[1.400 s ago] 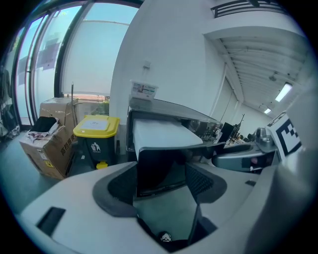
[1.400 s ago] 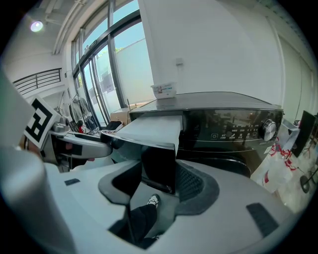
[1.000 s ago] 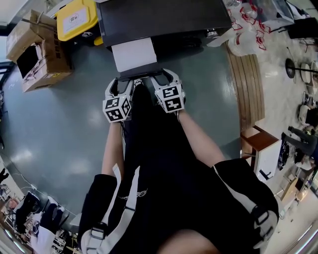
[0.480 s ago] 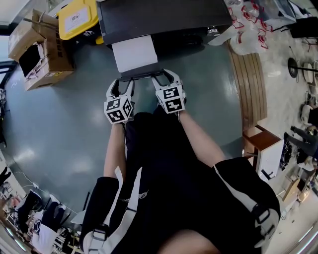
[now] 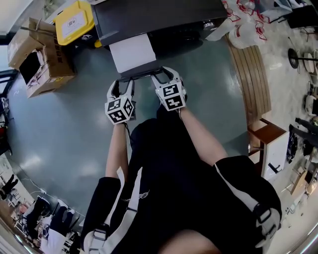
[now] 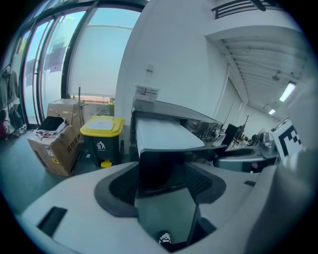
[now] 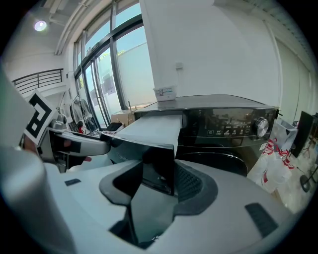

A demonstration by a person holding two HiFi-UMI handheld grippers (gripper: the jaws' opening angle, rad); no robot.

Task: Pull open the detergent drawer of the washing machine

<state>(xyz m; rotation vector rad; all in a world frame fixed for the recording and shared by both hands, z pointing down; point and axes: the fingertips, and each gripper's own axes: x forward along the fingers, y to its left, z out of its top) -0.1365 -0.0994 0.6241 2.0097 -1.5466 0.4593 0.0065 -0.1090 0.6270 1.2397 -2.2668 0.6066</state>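
Note:
The dark washing machine [image 5: 164, 15] stands at the top of the head view, and its detergent drawer [image 5: 131, 52] sticks out toward me, white on top. The drawer's dark front panel [image 5: 141, 75] runs between my two grippers. My left gripper [image 5: 122, 83] sits on the panel's left end and my right gripper [image 5: 164, 75] on its right end. In the left gripper view the panel [image 6: 161, 168] fills the gap between the pads. The right gripper view shows the panel's corner [image 7: 159, 168] against the right pad, with the control panel [image 7: 233, 130] behind.
A yellow-lidded bin [image 5: 74, 20] and open cardboard boxes [image 5: 37, 54] stand left of the machine on the grey floor. Plastic bags [image 5: 243, 30], a wooden bench [image 5: 253, 74] and a small wooden table [image 5: 263, 136] are on the right. My dark-clothed legs fill the lower middle.
Both grippers stay at the drawer's front panel, and the drawer sticks out about as far as before. The view has shifted slightly and my legs have drawn back from under the grippers.

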